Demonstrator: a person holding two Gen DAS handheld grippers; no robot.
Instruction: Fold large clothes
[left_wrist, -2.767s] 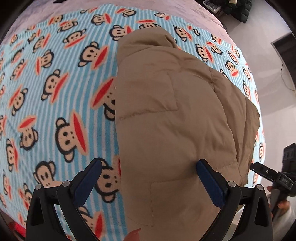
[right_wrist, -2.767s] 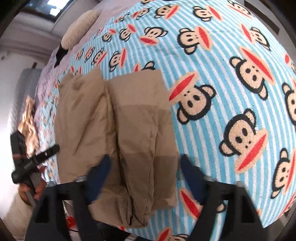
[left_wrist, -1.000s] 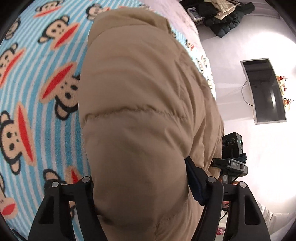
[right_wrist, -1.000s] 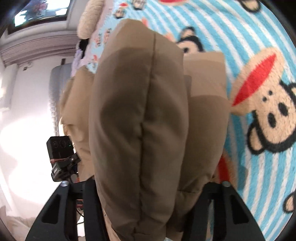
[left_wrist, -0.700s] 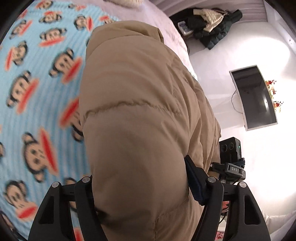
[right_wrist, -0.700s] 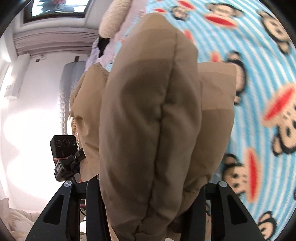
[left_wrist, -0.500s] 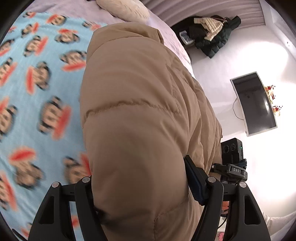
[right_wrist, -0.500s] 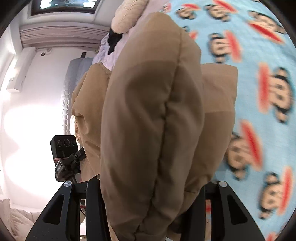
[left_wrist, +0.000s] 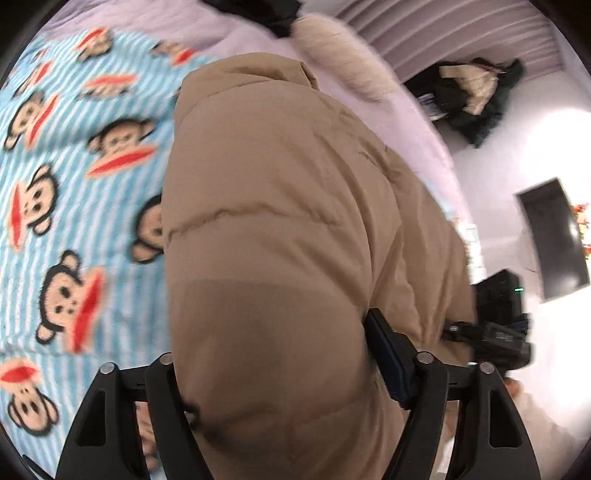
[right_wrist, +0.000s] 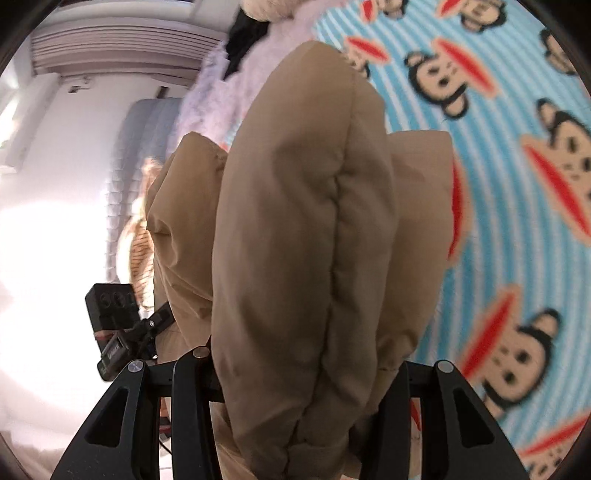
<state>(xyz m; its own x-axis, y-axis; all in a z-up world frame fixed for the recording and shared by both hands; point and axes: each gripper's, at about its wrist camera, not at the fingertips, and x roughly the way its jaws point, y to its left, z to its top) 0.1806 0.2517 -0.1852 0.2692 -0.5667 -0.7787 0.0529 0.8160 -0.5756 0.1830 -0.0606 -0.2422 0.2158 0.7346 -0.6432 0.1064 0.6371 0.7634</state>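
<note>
Tan padded fabric of a puffy jacket (left_wrist: 280, 236) fills the middle of both wrist views, bunched into thick folds and raised above a blue-and-white striped blanket (left_wrist: 74, 206) printed with monkey faces. It is clamped at one part by the left gripper (left_wrist: 280, 373) and at another by the right gripper (right_wrist: 295, 380), each with its two black fingers pressed against the bulging cloth on either side. Beyond the blanket a pale lilac bedcover (left_wrist: 236, 33) is seen, with a fluffy cream cushion (left_wrist: 340, 59) on it, and a dark screen (left_wrist: 554, 240) is mounted on the white wall.
</note>
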